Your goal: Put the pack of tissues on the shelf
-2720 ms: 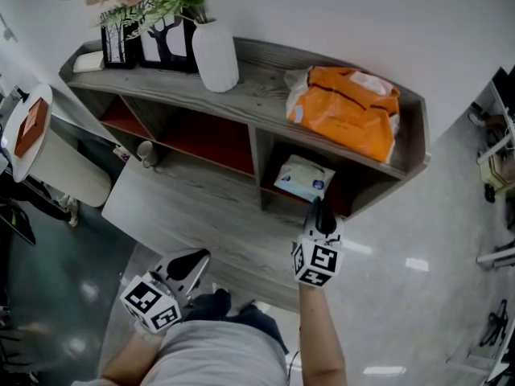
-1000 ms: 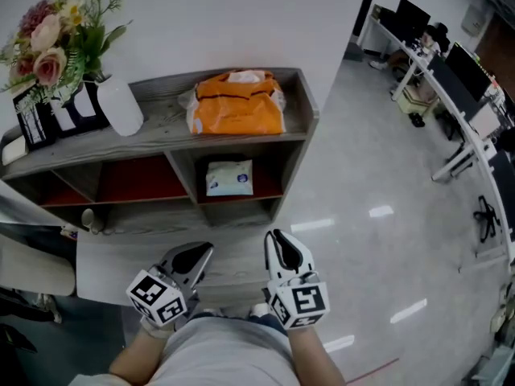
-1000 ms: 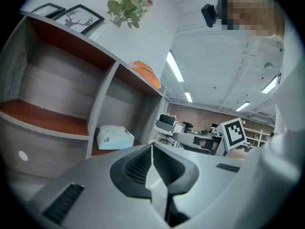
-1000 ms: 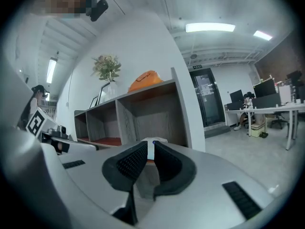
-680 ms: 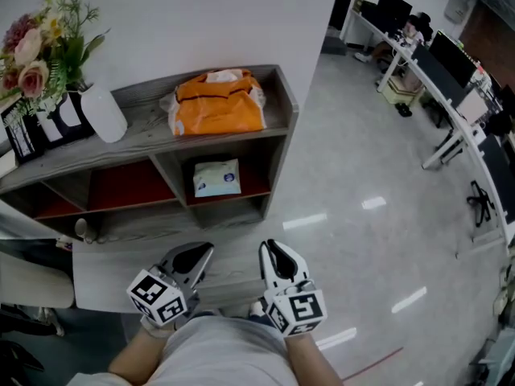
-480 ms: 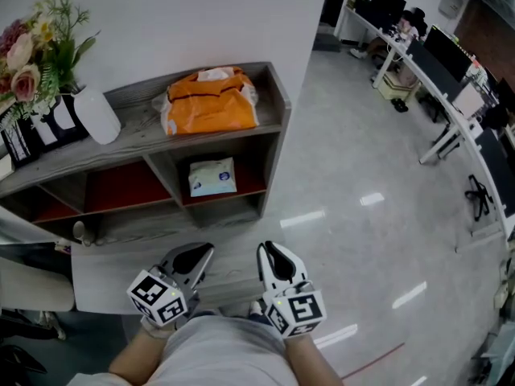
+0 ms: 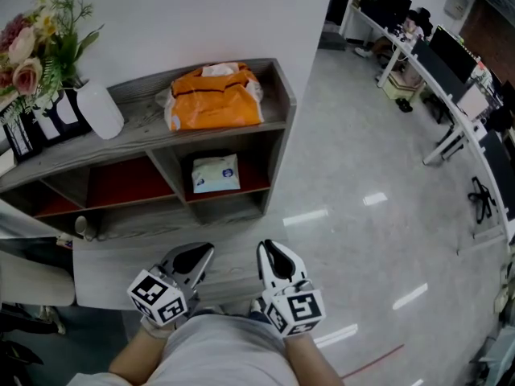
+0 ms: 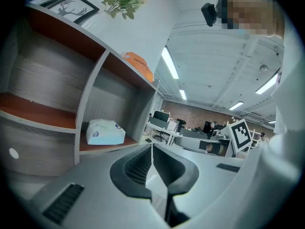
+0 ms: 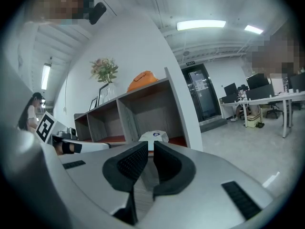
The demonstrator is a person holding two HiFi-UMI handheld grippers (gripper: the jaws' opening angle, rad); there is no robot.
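- Back came the right gripper: a little earlier it was reaching out to the soft white pack of tissues, and at this moment it was pulled in close to the person's body.
- The pack of tissues stayed behind. It lay flat on the red-brown board in the right-hand box of the grey wooden shelf, at about 12 o'clock from the two grippers and well apart from them.
- The right gripper's jaws were pressed nearly together with nothing between them, so it had let the pack go.
- The left gripper sat just beside the right one, at its 9 o'clock. Its jaws were squeezed together too, and they held nothing.
- A crinkly orange plastic bag lay on the top board, at 12 o'clock from the pack. A smooth white vase with pink flowers stood at about 10 o'clock from the pack.
- Nothing was touching the pack, and it did not hang over the edge of its board.
- This looked like the end of the job: the pack was on the shelf and both grippers were away from it.
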